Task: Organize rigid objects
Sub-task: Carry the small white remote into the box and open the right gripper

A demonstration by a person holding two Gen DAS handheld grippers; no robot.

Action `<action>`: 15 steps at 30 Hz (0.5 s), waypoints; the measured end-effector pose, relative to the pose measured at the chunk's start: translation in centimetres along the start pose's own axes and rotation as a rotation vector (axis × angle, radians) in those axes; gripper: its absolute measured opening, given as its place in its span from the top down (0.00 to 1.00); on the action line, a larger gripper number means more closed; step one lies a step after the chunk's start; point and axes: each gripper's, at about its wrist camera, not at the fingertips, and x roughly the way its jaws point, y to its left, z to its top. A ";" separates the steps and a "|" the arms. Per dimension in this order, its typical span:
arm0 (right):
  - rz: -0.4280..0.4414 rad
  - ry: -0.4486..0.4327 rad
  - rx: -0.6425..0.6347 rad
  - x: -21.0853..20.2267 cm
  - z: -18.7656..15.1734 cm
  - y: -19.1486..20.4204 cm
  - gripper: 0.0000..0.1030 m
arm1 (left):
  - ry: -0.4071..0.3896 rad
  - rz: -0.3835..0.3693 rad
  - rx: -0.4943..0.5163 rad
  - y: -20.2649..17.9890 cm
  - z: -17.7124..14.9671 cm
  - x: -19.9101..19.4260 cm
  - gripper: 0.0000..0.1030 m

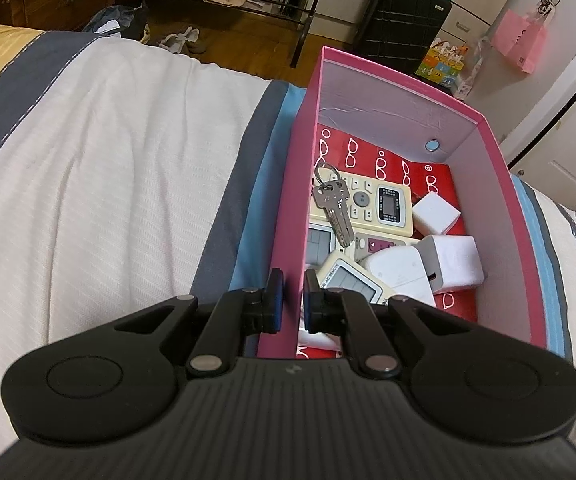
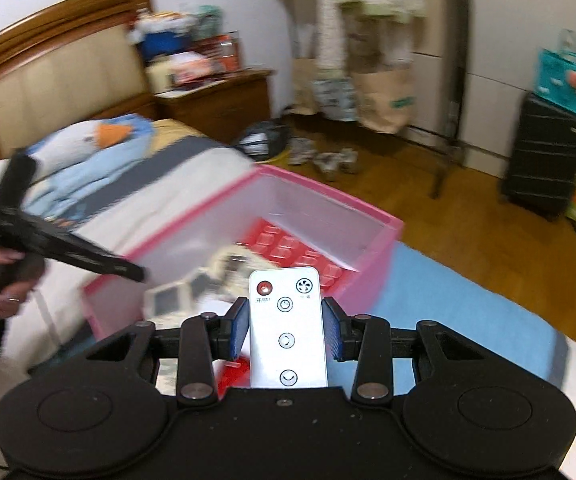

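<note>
A pink box (image 1: 500, 200) lies open on the bed. Inside are several remotes (image 1: 384, 204), a bunch of keys (image 1: 334, 208) and white chargers (image 1: 454, 258). My left gripper (image 1: 290, 302) is shut on the box's near left wall (image 1: 284, 264), one finger on each side of it. My right gripper (image 2: 286, 328) is shut on a white remote (image 2: 286, 320) with a red button, held above the box's near corner (image 2: 368, 256). The left gripper (image 2: 68, 248) also shows, blurred, in the right wrist view.
The bed has a white cover (image 1: 108, 160) with grey and blue stripes. A plush penguin (image 2: 88, 140) lies by the headboard. A black suitcase (image 1: 404, 20), a clothes rack (image 2: 448, 120), shoes (image 2: 328, 160) and bags stand on the wooden floor beyond.
</note>
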 end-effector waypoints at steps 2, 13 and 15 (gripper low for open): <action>0.040 0.036 -0.015 0.6 0.7 1.1 0.57 | -0.001 0.000 0.000 0.0 0.0 0.0 0.93; 0.033 0.193 -0.130 6.4 2.5 2.5 0.57 | -0.003 -0.004 -0.006 0.1 0.0 -0.3 0.93; 0.026 0.219 -0.141 7.5 2.9 2.1 0.57 | -0.004 -0.004 -0.003 0.1 -0.1 -0.3 0.93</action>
